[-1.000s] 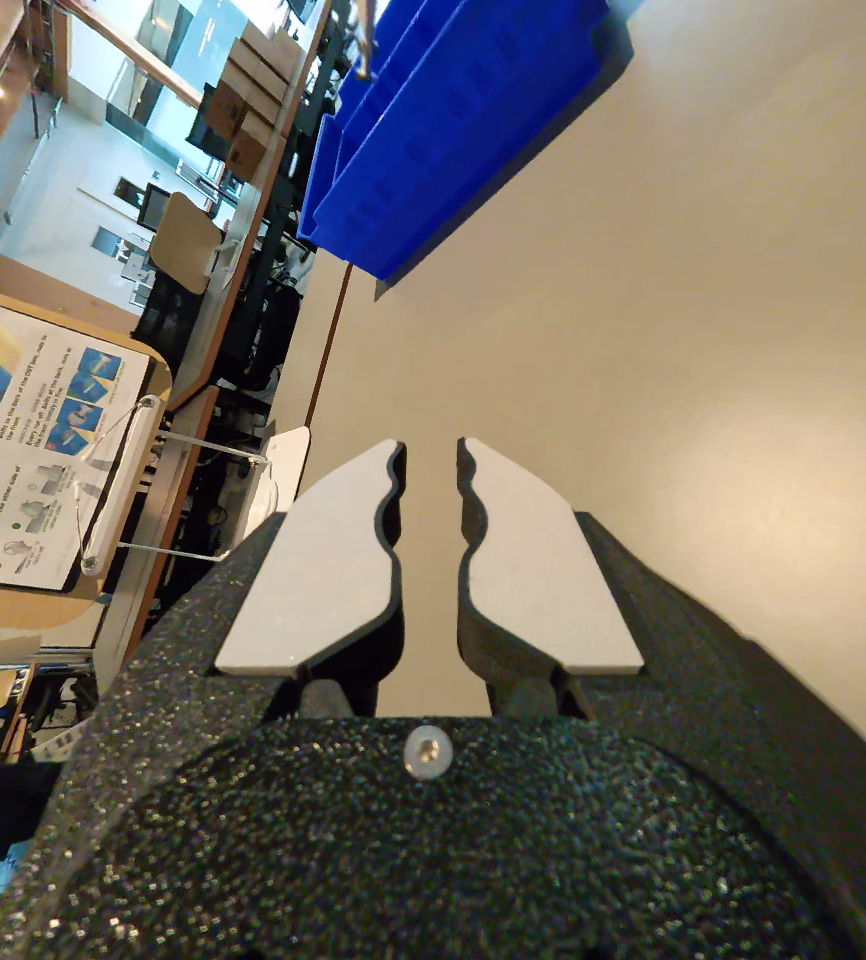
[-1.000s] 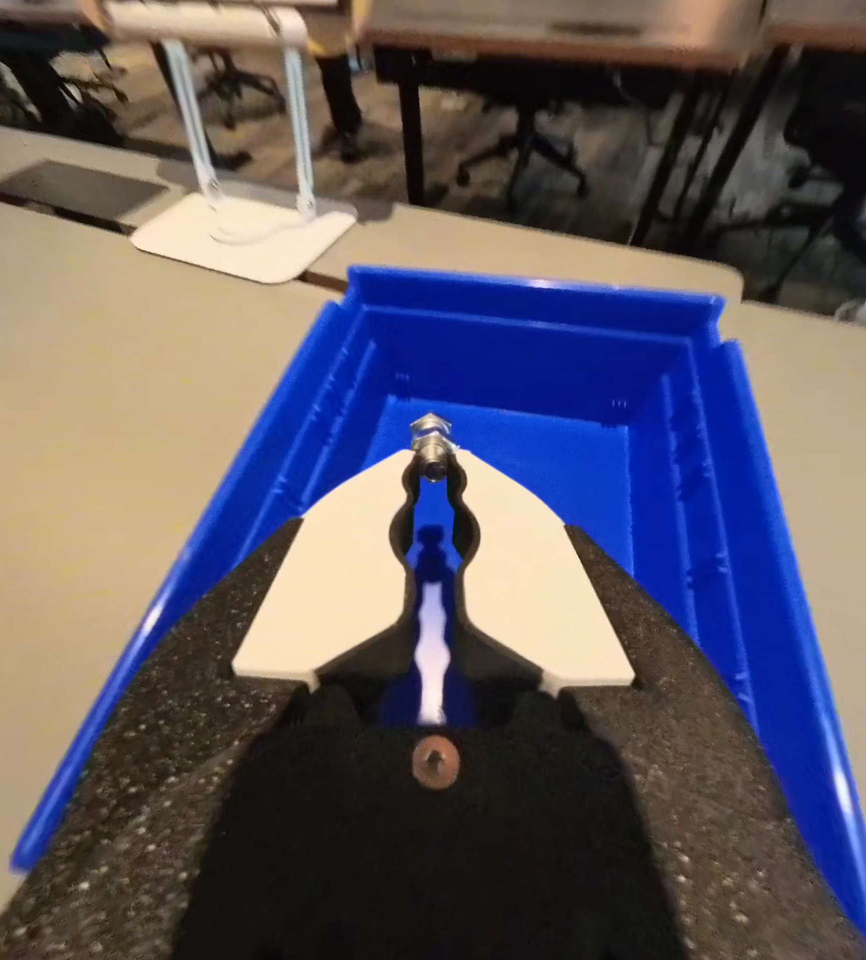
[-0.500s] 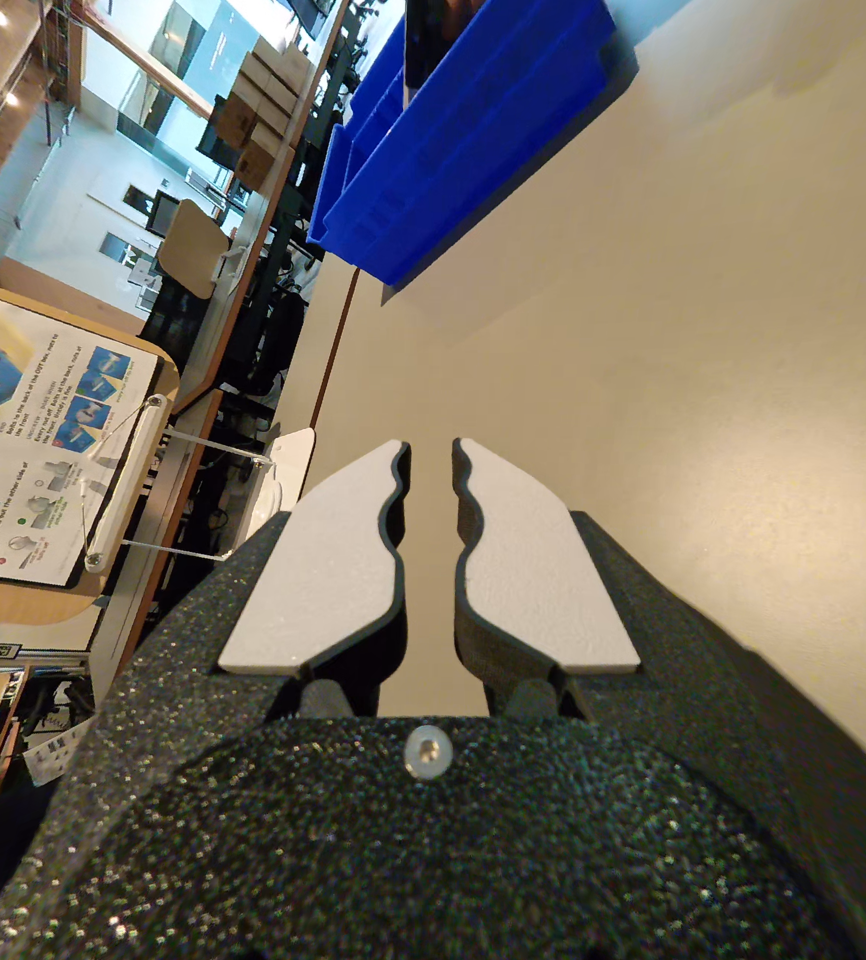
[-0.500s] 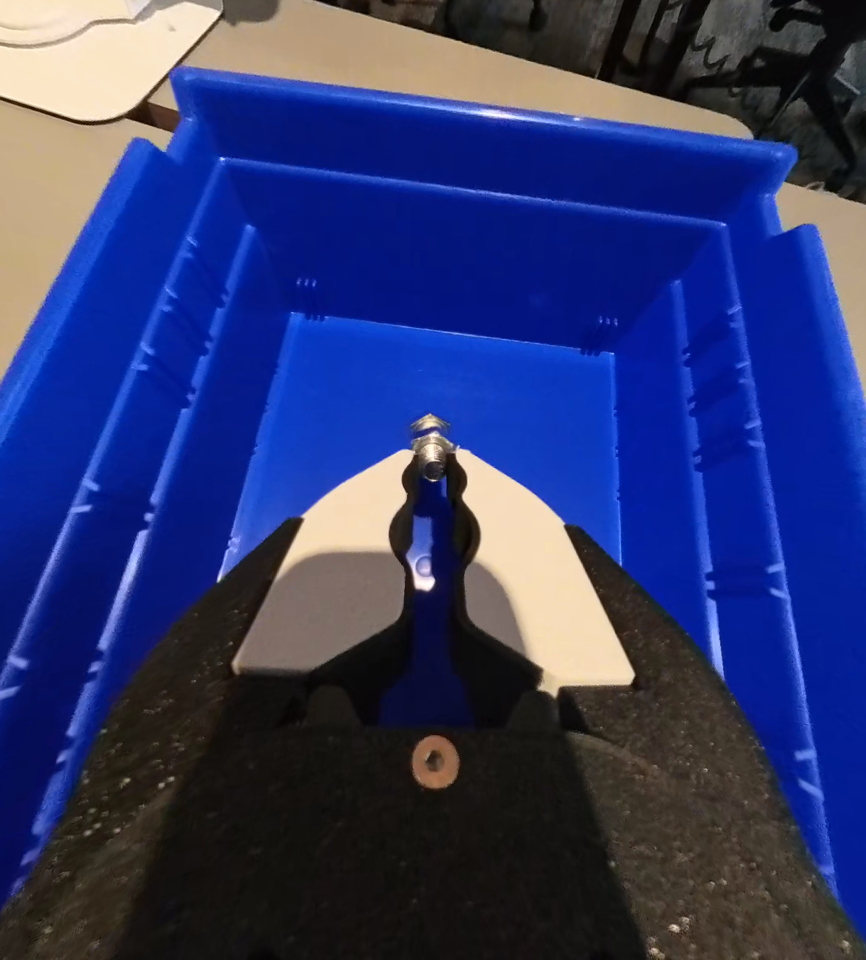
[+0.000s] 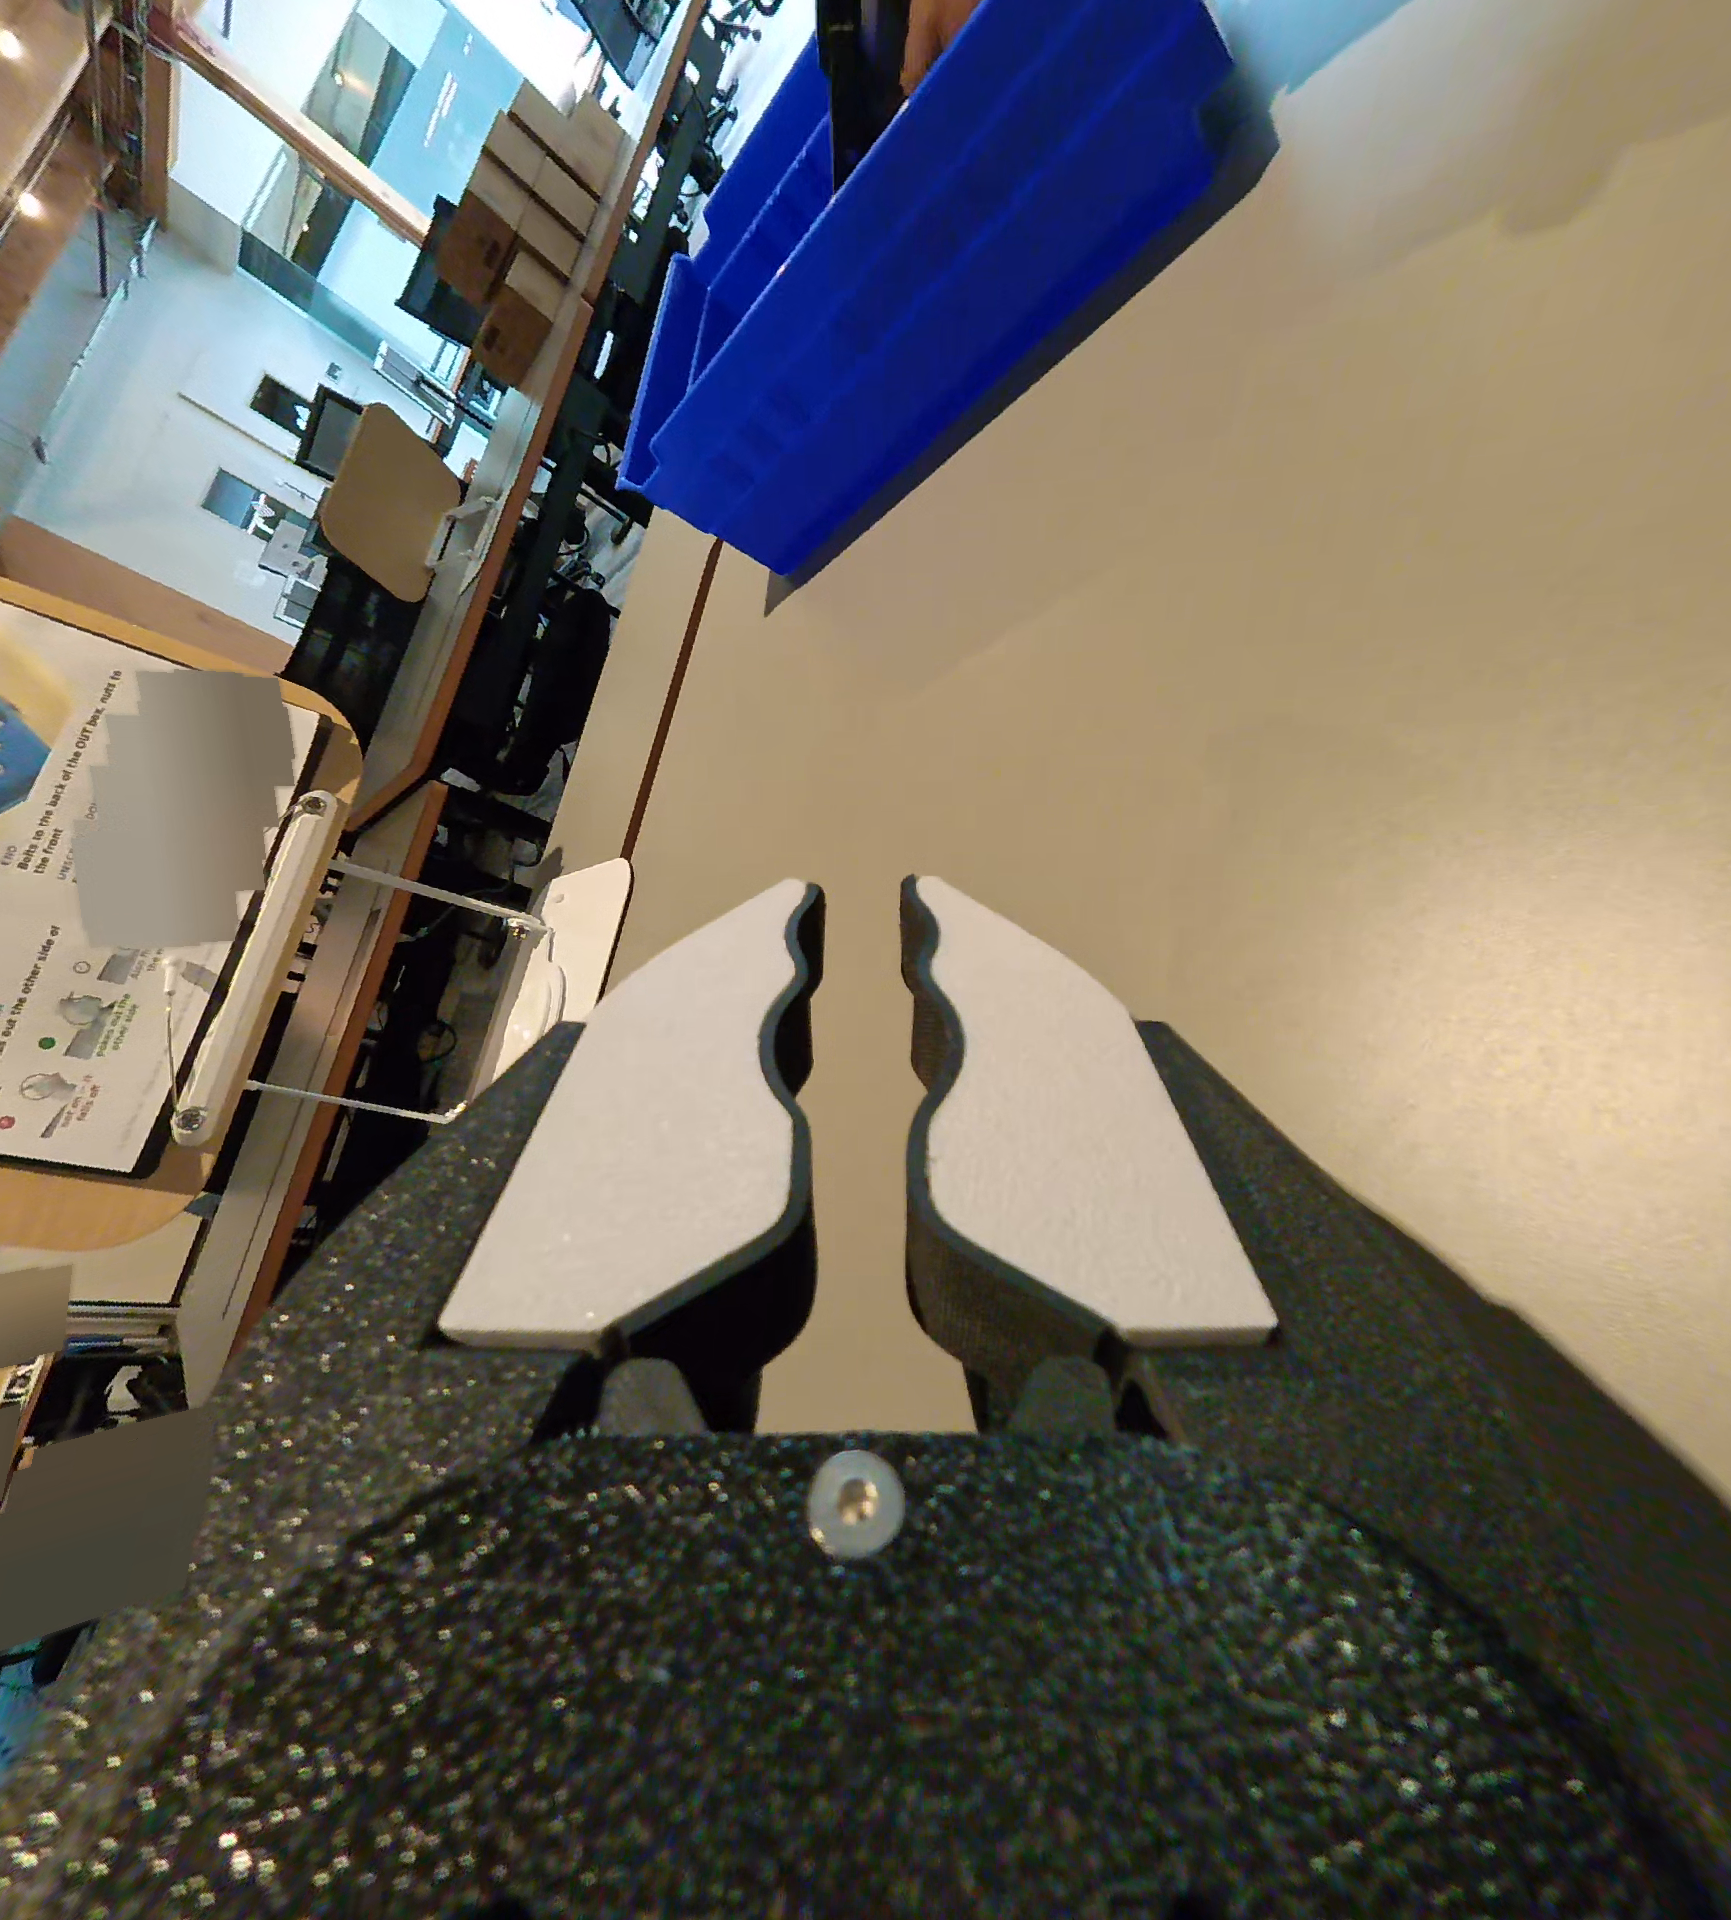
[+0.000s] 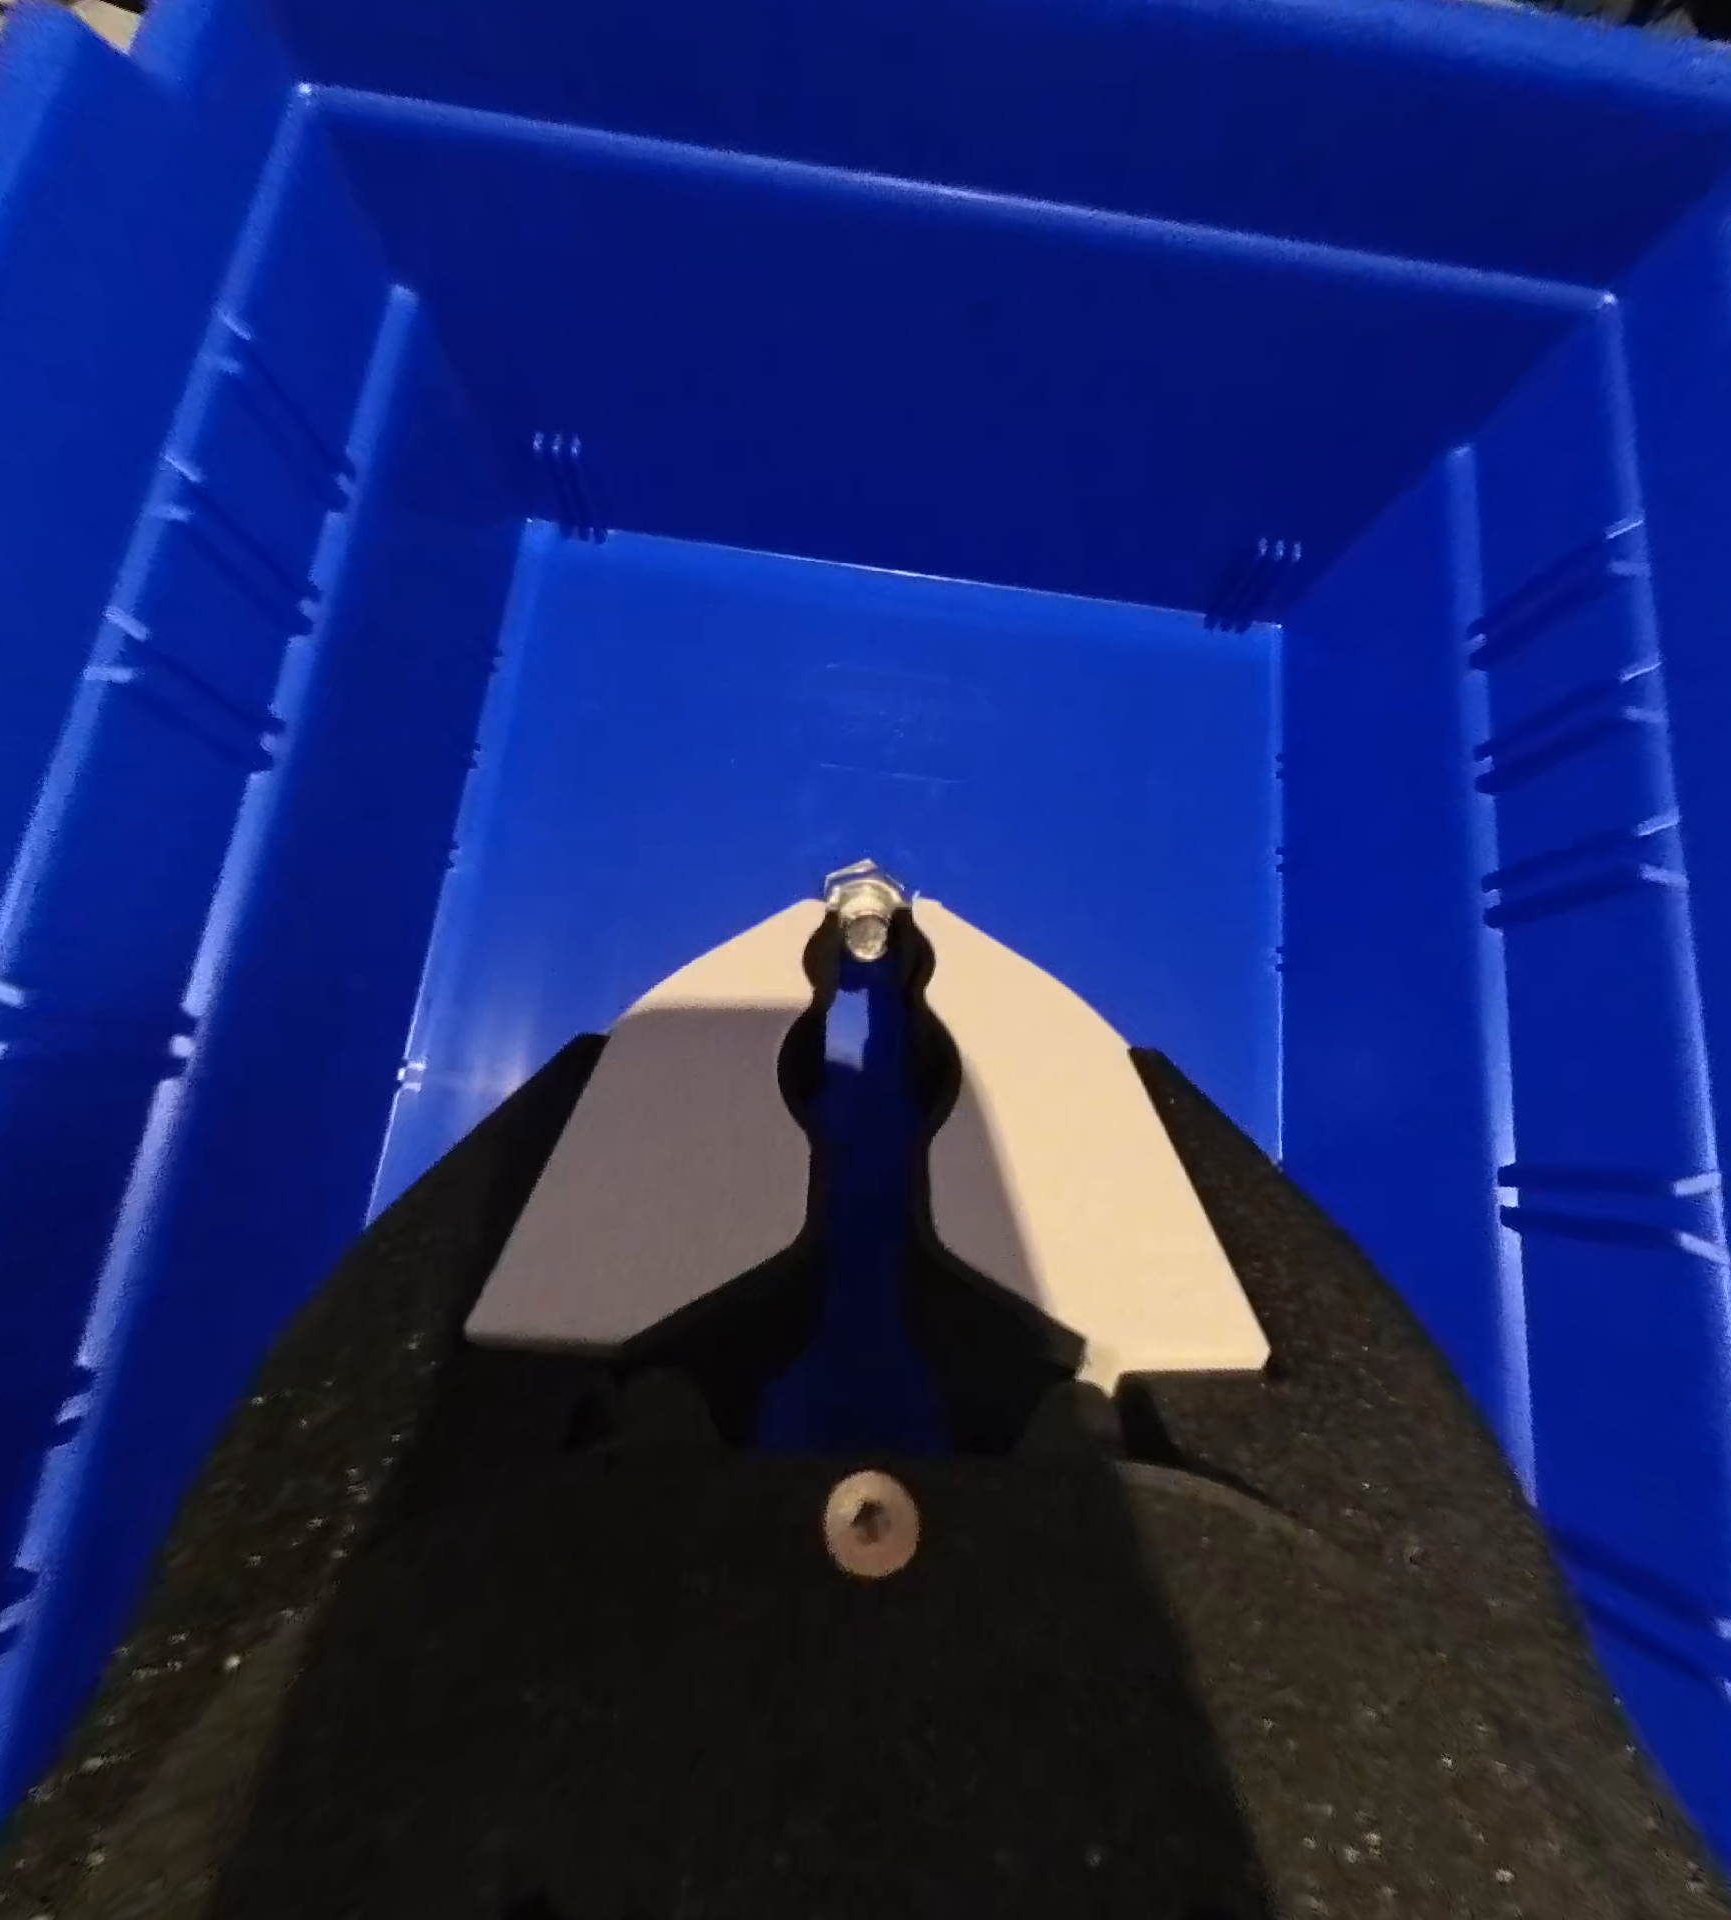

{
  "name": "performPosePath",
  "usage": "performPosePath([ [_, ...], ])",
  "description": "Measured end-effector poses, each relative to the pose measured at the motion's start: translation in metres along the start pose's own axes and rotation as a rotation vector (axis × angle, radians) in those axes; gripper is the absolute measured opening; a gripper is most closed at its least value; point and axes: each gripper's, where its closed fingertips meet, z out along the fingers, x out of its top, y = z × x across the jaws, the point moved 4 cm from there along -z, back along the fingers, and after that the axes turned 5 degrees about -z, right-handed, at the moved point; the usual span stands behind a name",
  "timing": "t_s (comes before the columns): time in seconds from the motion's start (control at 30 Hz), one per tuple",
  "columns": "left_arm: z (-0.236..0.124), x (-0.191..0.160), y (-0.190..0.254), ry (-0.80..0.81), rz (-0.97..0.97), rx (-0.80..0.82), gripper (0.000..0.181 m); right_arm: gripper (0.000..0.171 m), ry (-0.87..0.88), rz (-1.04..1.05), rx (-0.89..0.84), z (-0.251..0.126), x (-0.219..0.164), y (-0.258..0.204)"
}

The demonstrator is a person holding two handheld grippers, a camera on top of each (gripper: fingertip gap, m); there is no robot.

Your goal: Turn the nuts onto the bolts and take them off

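My right gripper (image 6: 863, 914) is shut on a small silver bolt with a nut on it (image 6: 863, 906), pinched at the fingertips. It holds the bolt inside a deep blue bin (image 6: 217, 644), low above the bin's floor. My left gripper (image 5: 859, 906) is open and empty, tilted on its side just above the beige table (image 5: 1360, 831). The same blue bin (image 5: 902, 281) shows far off at the top of the left wrist view, with a dark part of the other gripper reaching into it.
An instruction sheet on a white wire stand (image 5: 61, 935) is at the left of the left wrist view, at the table's far edge. Other desks, chairs and cardboard boxes lie beyond. The bin's floor around the bolt is bare blue plastic.
My right gripper has moved forward and down into the blue bin with the bolt, so the bin walls now fill the view. My left gripper has barely shifted.
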Motion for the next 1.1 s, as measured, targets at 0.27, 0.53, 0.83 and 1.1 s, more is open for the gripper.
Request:
performPosePath([
  [0.27,0.000,0.000,0.000,-0.001,0.001,-0.001,0.013,0.018,0.032,0.056,0.047,-0.005,0.003,0.000],
  [0.53,0.001,0.000,0.001,0.000,0.002,-0.005,0.013,0.029,0.069,0.061,0.061,-0.024,0.007,0.000],
  [0.83,-0.002,-0.001,-0.002,0.001,-0.006,0.010,0.013,0.030,0.269,0.015,0.118,-0.093,0.006,-0.032],
  [1.1,-0.002,0.001,-0.001,0.004,-0.006,0.015,0.012,0.034,0.628,-0.111,0.162,-0.193,-0.035,-0.107],
])
